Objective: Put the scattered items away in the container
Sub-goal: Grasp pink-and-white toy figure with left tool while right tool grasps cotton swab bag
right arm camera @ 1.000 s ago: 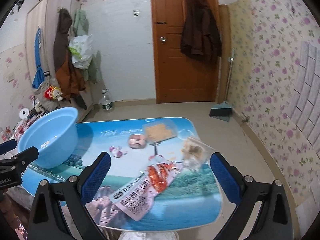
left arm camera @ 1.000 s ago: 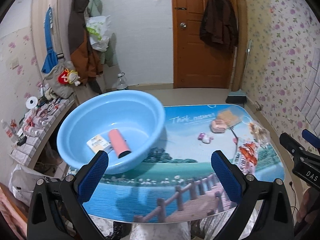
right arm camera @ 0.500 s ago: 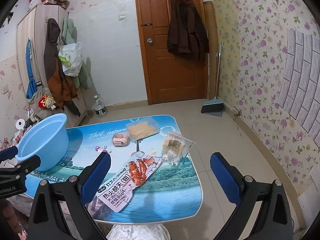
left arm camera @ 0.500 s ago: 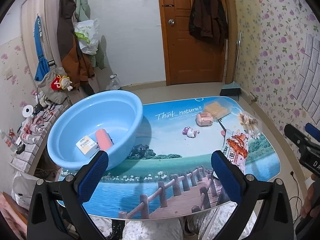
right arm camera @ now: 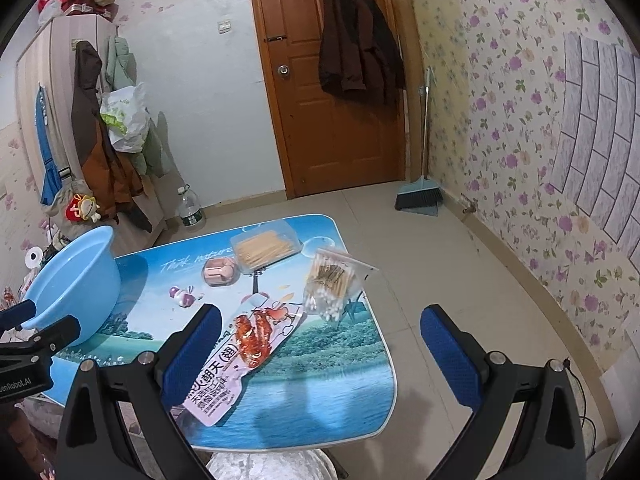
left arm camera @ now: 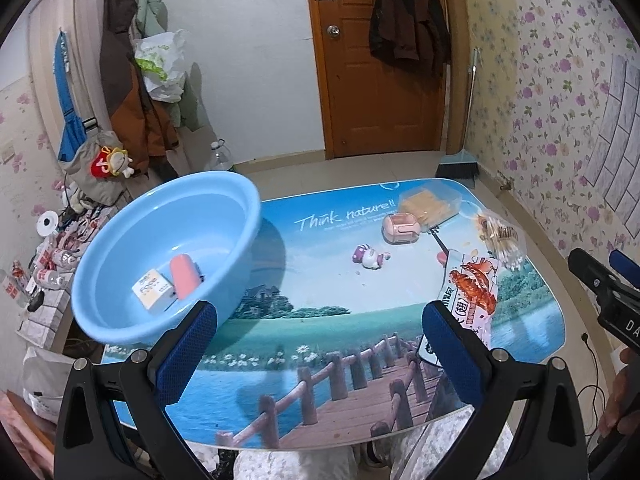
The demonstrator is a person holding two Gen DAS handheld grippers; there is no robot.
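A light blue basin [left arm camera: 160, 216] stands at the table's left end and holds a pink tube [left arm camera: 183, 276] and a small white box [left arm camera: 154, 290]; it also shows in the right wrist view [right arm camera: 76, 276]. On the table lie a snack packet [right arm camera: 244, 356], a bag of cotton swabs [right arm camera: 332, 284], a clear box of toothpicks [right arm camera: 264, 250], a pink case [right arm camera: 218, 272] and a small toy figure [right arm camera: 182, 295]. My left gripper [left arm camera: 320, 352] is open and empty above the near table edge. My right gripper [right arm camera: 320, 352] is open and empty above the table's right end.
The low table [left arm camera: 328, 328] has a printed landscape top. A shelf of small clutter [left arm camera: 44, 256] stands left of the basin. Coats [right arm camera: 100, 136] hang on the left wall, a water bottle [right arm camera: 190, 210] and a broom [right arm camera: 420, 196] stand on the floor near the door.
Both grippers have pulled back and risen from the table, so more of the table and room shows. Both stay open and empty. The objects have not moved.
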